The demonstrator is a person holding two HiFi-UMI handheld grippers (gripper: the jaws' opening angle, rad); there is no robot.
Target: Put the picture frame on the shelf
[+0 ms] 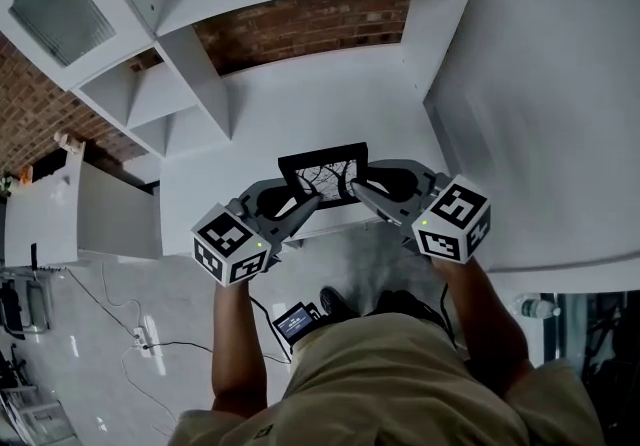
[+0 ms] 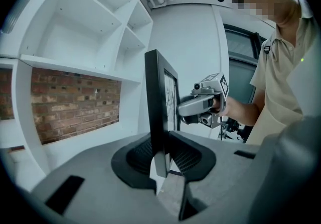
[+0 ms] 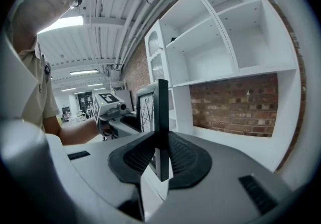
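Note:
A black picture frame (image 1: pixel 324 173) with a branch drawing stands upright between my two grippers, above the white shelf surface (image 1: pixel 260 114). My left gripper (image 1: pixel 305 204) is shut on the frame's left edge (image 2: pixel 156 112), which stands edge-on between the dark pads. My right gripper (image 1: pixel 362 190) is shut on the frame's right edge (image 3: pixel 161 122) in the same way. Each gripper shows in the other's view, across the frame: the right gripper (image 2: pixel 203 103) and the left gripper (image 3: pixel 113 110).
White shelving with several open compartments (image 1: pixel 170 94) stands against a red brick wall (image 1: pixel 310 24). A tall white side panel (image 1: pixel 560 104) rises at the right. Cables and a power strip (image 1: pixel 140 339) lie on the pale floor below left.

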